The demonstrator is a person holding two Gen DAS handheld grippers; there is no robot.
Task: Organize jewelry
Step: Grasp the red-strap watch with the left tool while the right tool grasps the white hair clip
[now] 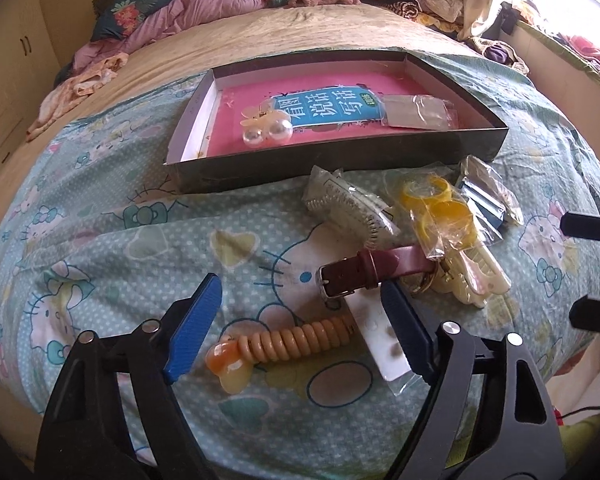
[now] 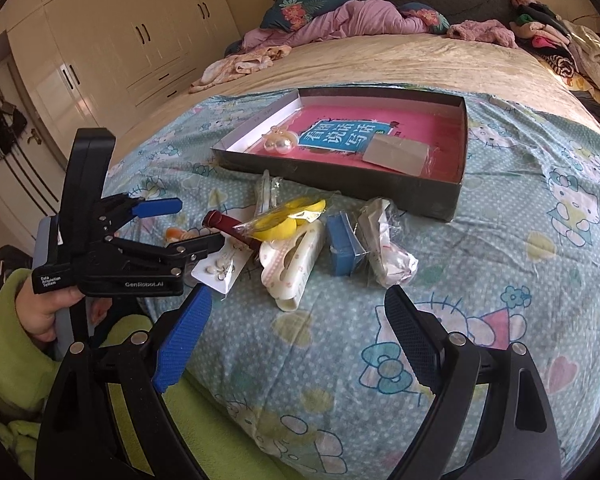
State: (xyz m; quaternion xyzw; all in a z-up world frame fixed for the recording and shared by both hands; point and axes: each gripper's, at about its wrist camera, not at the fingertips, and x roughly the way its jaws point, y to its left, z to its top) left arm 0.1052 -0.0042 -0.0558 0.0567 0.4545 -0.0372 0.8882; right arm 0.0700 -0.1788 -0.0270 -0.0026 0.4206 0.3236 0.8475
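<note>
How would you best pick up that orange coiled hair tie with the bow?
Grip the coiled hair tie across its ribbed middle, coming straight down from above. It lies flat and lengthwise between the left gripper's open jaws, and the coil is narrower than the bow.

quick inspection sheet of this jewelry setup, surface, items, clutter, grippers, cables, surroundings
surface: bed with a cartoon-cat quilt, soft and uneven.
job's things: shallow box holds a pearl hair clip and a clear packet on a pink book. Outside it on the quilt lie a coil hair tie, earring card, red strap, bagged yellow rings, cream claw clip, blue box and two more small bags.
clutter: clothes heaped along the headboard.
grippers: left gripper open above the coil hair tie; right gripper open, holding nothing.
cables: nothing seen on the work area.
surroundings: wardrobe, bright window side.
</note>
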